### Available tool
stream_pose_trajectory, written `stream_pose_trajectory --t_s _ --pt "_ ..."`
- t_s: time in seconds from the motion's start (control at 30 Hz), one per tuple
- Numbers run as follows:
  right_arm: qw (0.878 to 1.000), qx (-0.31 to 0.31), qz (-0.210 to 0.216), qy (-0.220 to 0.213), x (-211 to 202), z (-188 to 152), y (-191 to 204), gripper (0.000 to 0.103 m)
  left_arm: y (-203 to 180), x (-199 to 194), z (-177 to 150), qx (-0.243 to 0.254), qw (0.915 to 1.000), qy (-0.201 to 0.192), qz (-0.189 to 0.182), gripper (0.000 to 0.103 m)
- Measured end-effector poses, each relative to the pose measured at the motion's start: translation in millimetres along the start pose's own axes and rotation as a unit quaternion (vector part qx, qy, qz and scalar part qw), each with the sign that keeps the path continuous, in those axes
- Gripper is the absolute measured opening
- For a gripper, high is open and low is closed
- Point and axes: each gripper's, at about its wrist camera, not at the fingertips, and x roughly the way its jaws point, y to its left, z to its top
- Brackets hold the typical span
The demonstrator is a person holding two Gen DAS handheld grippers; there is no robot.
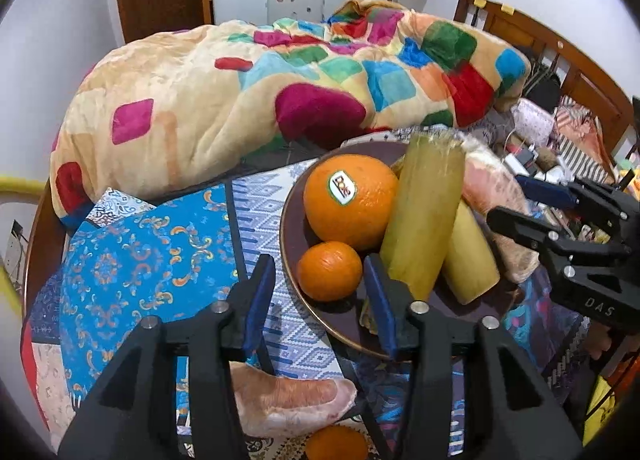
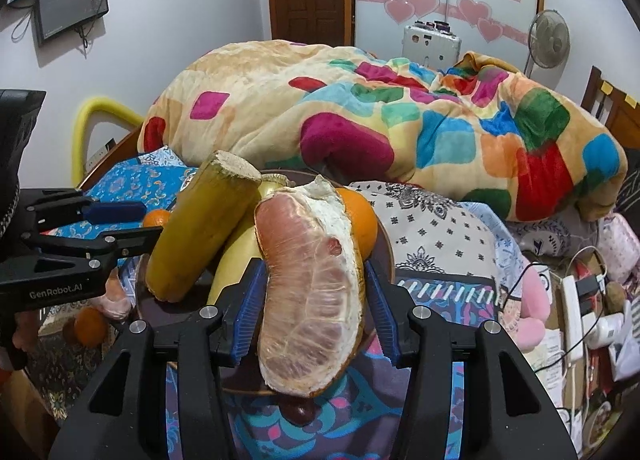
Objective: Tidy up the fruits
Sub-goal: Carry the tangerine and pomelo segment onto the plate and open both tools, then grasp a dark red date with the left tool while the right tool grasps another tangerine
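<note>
A dark round plate [image 1: 292, 228] on the bed holds a large stickered orange [image 1: 350, 200], a small orange [image 1: 329, 271], two yellow-green cut stalks [image 1: 424, 212] and a pomelo wedge [image 1: 496, 196]. My left gripper [image 1: 316, 284] is open and empty, its jaws either side of the small orange at the plate's near rim. Another pomelo wedge [image 1: 288, 396] and an orange [image 1: 336, 442] lie on the cloth below it. In the right wrist view my right gripper [image 2: 310, 284] stands open around the pomelo wedge [image 2: 312, 284] on the plate [image 2: 386, 244]; contact with the pads is unclear.
A bulky patchwork blanket [image 1: 248, 92] fills the bed behind the plate. Blue patterned cloths [image 1: 152, 260] cover the near surface. Cables, a power strip and clutter [image 2: 576, 300] lie to the right. A wooden headboard [image 1: 560, 60] stands at far right.
</note>
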Motion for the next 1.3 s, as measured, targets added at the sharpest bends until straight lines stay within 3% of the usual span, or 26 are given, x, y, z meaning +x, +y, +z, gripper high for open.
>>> stream_pose_trajectory --t_s 0.3,0.6,0.87,1.03,1.23,1.3 --pt "1.0 -0.007 -0.004 -0.025 -36 -1 10 0.047 4 -54 -9 -0.01 0.9994 -0.033 0.008 0.048" --pt "0.999 -0.018 0.009 -0.045 -77 -17 37 0.049 16 -96 -56 -0.03 0.9987 -0.032 0.027 0.051" --pt "0.998 -0.037 0.029 -0.037 -82 -43 70 0.053 23 -89 -108 -0.048 0.9986 0.0 0.023 0.051" --pt "0.998 -0.049 0.038 -0.027 -74 -57 84 0.053 16 -71 -127 -0.034 0.999 0.019 0.02 0.051" --pt "0.997 -0.05 0.049 -0.011 -61 -66 88 0.053 9 -55 -131 -0.033 0.9991 0.015 0.021 0.043" --pt "0.997 -0.049 0.054 -0.007 -57 -67 89 0.053 8 -54 -131 -0.026 0.9993 0.007 0.027 0.025"
